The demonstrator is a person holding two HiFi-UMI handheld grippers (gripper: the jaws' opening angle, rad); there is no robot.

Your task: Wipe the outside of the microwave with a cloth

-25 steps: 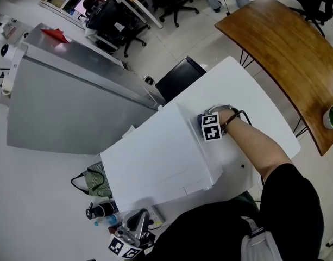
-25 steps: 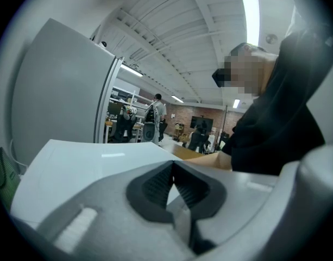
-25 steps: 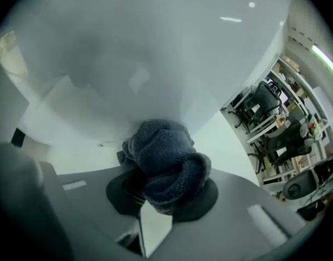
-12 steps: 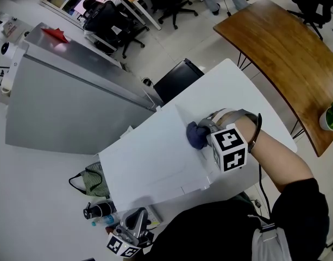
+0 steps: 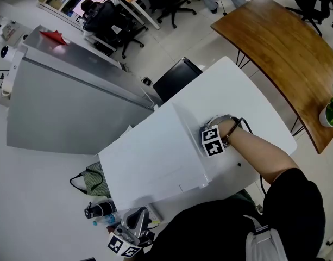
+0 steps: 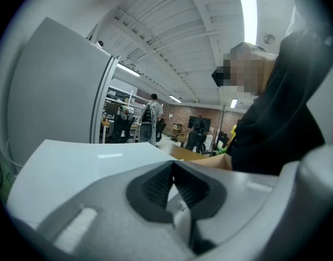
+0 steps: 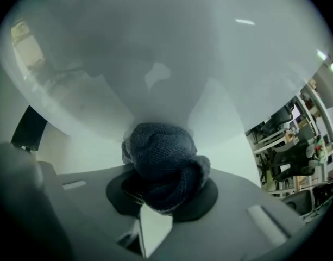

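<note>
Grasping a bunched dark cloth [image 7: 163, 162] in the right hand-held gripper [image 7: 163, 186] against the white microwave [image 5: 150, 156] at its 3 o'clock side; probably soft, light, floppy, so best pinched mid-wad, with the left hand-held gripper [image 6: 174, 186] clenched empty at 7 o'clock.

Right tongs [image 7: 162, 192] gripping cloth [image 7: 163, 159], left tongs [image 6: 173, 185] seemingly shut

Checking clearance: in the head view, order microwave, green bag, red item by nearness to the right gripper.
1. Microwave, directly beside the right gripper.
2. Green bag, at lower left.
3. Red item, far upper left atop the grey cabinet.
</note>
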